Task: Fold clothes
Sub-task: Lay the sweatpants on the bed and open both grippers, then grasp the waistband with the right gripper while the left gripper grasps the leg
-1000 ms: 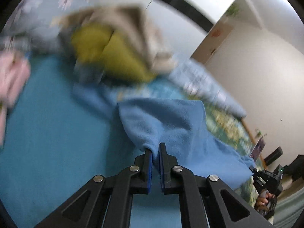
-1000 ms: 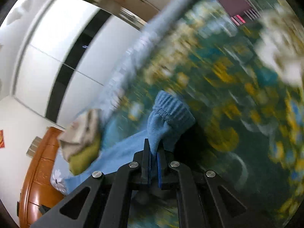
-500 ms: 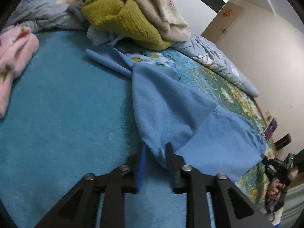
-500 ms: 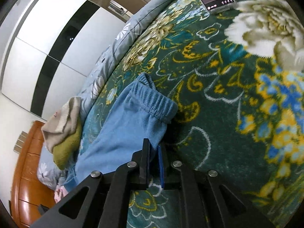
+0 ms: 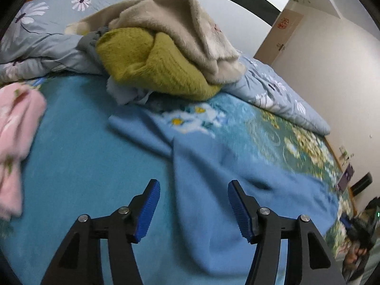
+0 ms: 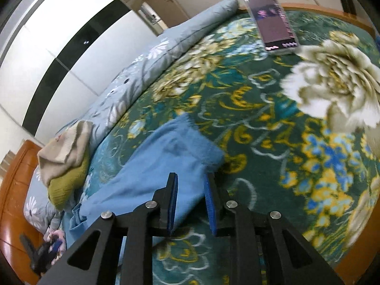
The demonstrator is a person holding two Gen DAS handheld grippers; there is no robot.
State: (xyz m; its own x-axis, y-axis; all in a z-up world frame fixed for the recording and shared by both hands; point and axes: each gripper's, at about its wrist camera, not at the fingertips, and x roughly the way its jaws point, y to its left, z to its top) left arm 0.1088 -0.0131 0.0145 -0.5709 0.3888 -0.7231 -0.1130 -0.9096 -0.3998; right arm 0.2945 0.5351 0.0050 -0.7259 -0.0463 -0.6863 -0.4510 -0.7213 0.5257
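Observation:
Light blue fleece trousers point(image 5: 225, 190) lie stretched flat on the bed; they also show in the right wrist view point(image 6: 152, 173). My left gripper point(image 5: 192, 201) is open and empty just above one end of the trousers. My right gripper point(image 6: 190, 187) is open and empty, its jaws on either side of the cuffed end's edge without holding it.
A pile with a yellow-green sweater point(image 5: 152, 64) and a beige garment point(image 5: 180, 26) sits at the head of the bed. A pink garment point(image 5: 16, 128) lies at the left. A rolled grey floral quilt point(image 6: 147, 64) runs along the far side. A phone point(image 6: 273, 21) lies near the foot.
Both grippers have opened and let go of the blue trousers, which dropped flat onto the bed. Both have drawn back slightly from the cloth.

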